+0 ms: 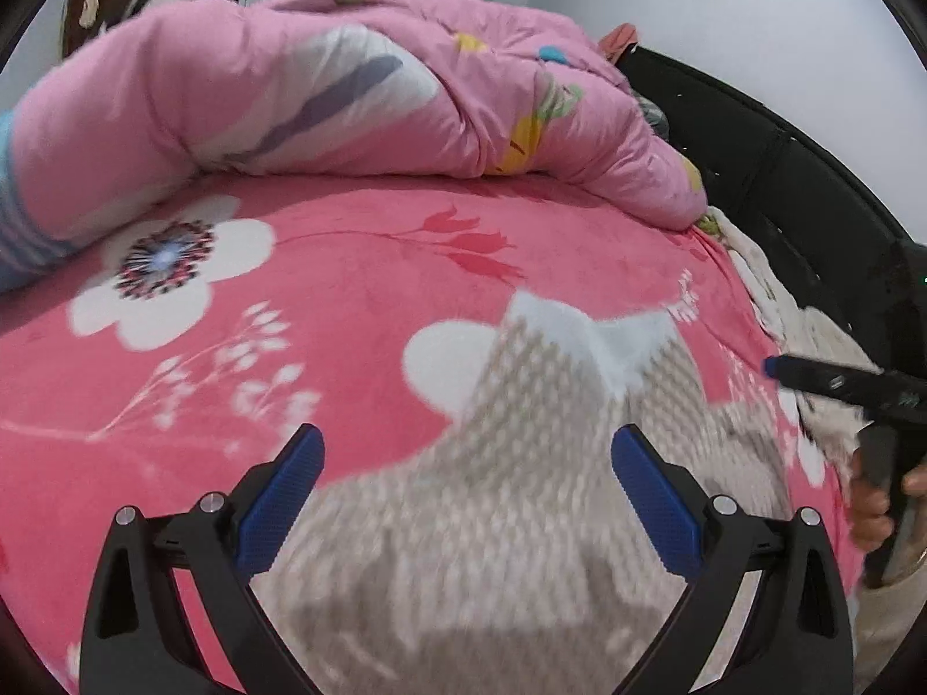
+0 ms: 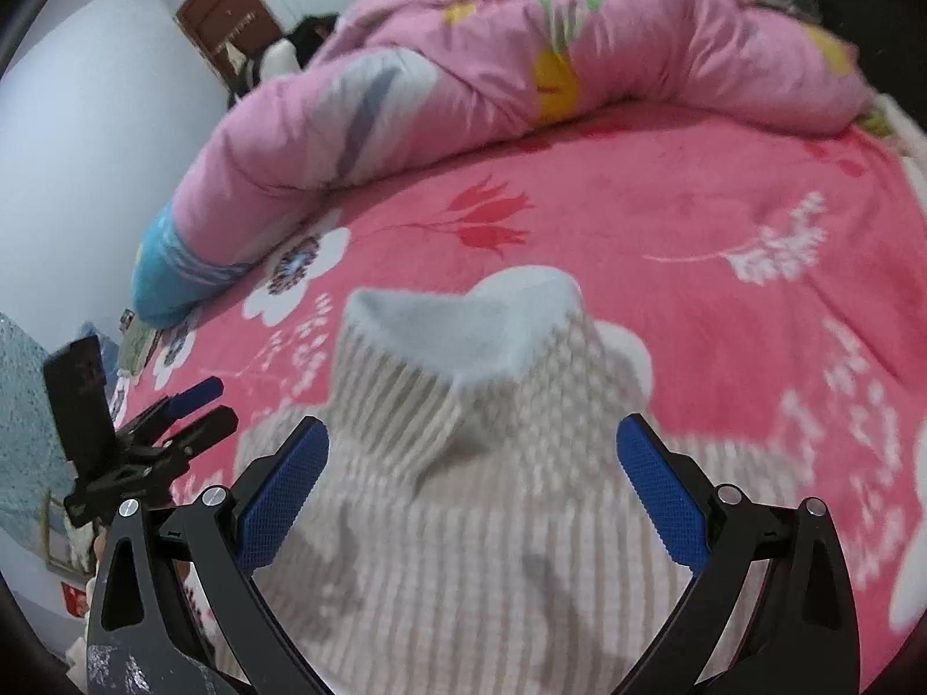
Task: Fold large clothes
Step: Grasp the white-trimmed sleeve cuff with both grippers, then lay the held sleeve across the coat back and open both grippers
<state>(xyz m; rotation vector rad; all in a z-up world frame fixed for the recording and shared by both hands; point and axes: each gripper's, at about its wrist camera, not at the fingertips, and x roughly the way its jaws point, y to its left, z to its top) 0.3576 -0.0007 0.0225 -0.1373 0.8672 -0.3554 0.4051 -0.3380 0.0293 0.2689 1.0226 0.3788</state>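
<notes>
Pink quilt (image 1: 324, 87) on floral blanket (image 1: 347, 289)

Beige-and-white knit sweater (image 1: 521, 492) with pale blue collar, spread flat on the pink floral bedspread (image 1: 347, 301)

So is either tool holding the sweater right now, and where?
No. The left tool and right tool are both open above the beige sweater, gripping nothing.
</notes>
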